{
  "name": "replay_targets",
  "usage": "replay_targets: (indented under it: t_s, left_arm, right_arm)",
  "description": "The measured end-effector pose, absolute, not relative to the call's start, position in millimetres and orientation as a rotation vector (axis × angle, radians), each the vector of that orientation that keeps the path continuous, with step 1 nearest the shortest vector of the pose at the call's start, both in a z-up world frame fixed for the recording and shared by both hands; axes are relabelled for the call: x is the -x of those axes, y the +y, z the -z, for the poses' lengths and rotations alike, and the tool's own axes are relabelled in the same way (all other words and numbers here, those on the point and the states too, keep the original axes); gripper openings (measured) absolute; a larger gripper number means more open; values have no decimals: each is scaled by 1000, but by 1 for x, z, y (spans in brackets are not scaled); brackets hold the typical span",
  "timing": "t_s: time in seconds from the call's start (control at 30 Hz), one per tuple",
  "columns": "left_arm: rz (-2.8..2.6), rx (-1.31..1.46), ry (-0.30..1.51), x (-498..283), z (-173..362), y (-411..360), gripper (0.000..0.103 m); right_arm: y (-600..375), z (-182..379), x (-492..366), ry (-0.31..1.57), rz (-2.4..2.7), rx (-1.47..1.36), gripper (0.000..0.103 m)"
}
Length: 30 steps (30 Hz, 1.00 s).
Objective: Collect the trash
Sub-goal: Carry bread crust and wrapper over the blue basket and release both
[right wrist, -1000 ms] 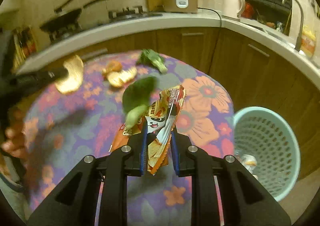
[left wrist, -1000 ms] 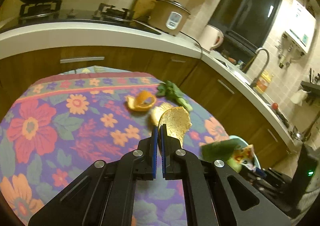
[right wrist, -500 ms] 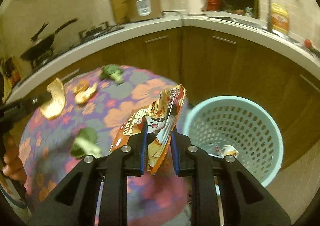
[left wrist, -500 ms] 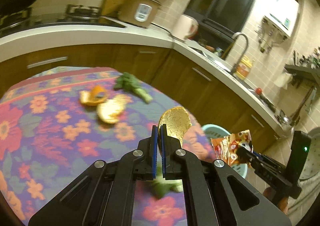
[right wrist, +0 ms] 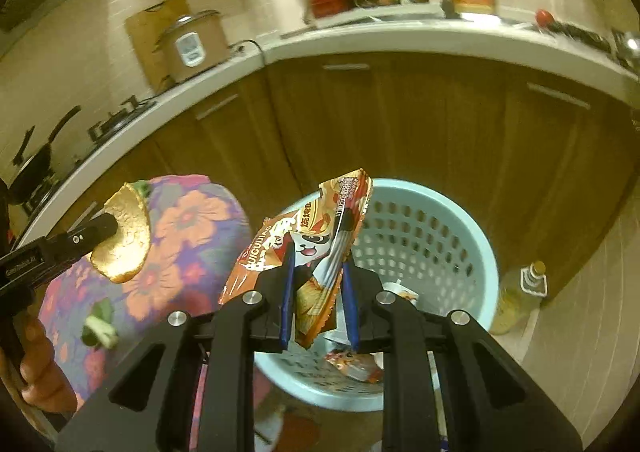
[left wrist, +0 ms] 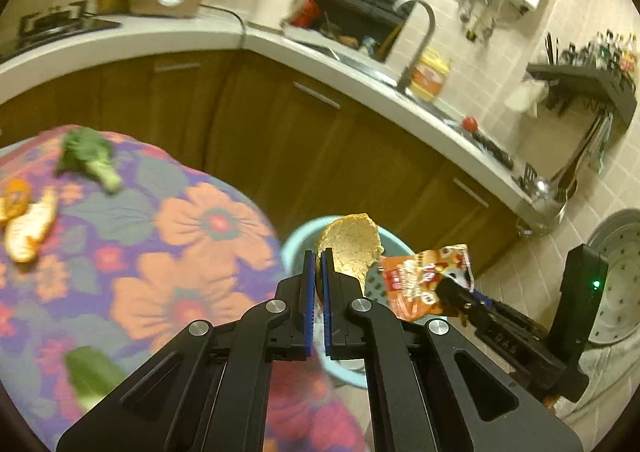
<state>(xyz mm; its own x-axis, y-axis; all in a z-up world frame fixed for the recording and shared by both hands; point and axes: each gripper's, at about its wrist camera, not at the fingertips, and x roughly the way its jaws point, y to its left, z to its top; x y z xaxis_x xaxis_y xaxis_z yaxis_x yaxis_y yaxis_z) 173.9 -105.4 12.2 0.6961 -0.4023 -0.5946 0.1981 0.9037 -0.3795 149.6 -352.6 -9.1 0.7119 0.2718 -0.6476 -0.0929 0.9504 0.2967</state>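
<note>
Nearest the right wrist camera, the right gripper [right wrist: 316, 302] is clamped on an orange snack wrapper [right wrist: 308, 248], its blue pads pinching the crumpled lower part while the printed top stands up over the pale blue perforated waste basket [right wrist: 452, 236] on the floor. The wrapper looks feather-light, thin and slick, so it is best held where it is bunched, as it is; a pinch on a flat edge would likely slip. In the left wrist view, the left gripper [left wrist: 317, 284] has its jaws closed tight on the bottom edge of a curved piece of yellow peel [left wrist: 352, 248], which hangs over the near rim of the basket. The peel seems light and fairly stiff, likely to crack if squeezed hard. Farther off, on the flowered tablecloth [left wrist: 208, 236], lie a leafy green scrap [left wrist: 92, 376], orange peels [left wrist: 28, 220] and a broccoli stalk [left wrist: 90, 158], well apart from both grippers.
</note>
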Motion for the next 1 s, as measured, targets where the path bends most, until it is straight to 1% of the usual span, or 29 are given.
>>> replay_targets:
  t_s: [0.13,0.17,0.2,0.27,0.33,0.37,0.4,0.43,0.47,0.63,1.0]
  left_arm:
    - [371,256,771,-188,0,-137,1]
    - [377,244,780,-191,3,-145,1]
    - [382,233,789,-194,5,-152,1]
    - [390,218,807,-199,10,-161,2]
    - [394,212,811,-202,11,-163,10]
    - [395,203,805,-201,12,-165,19]
    - [388,194,799,-201,12,-165,26]
    - [381,186,795,-200,12,-164,28]
    - [382,187,795,-200,12,-162,30]
    - [374,191,786,-196,8,-152,32]
    - [358,254,703,-175,-16,-116,32]
  right_arm:
    - [-363,30,-160,801,-184,-291,21]
    - [-365,34,-162,808,-172,-292,22]
    - [-365,35,-164,813,-170,-294,27]
    - [-368,39,-167,822,-166,-296,27]
    - [-371,43,-168,828,-154,-290,29]
    - [-373,45,-169,834,-148,-293,31]
    - [-375,48,-169,840,-145,-297,36]
    - [-377,50,-169,843,-141,-301,41]
    - [-379,51,-170,845,-133,-304,48]
    - [-388,53,-169,843,-125,-320,48]
    - [-358,17,-154,762,-190,-271,48]
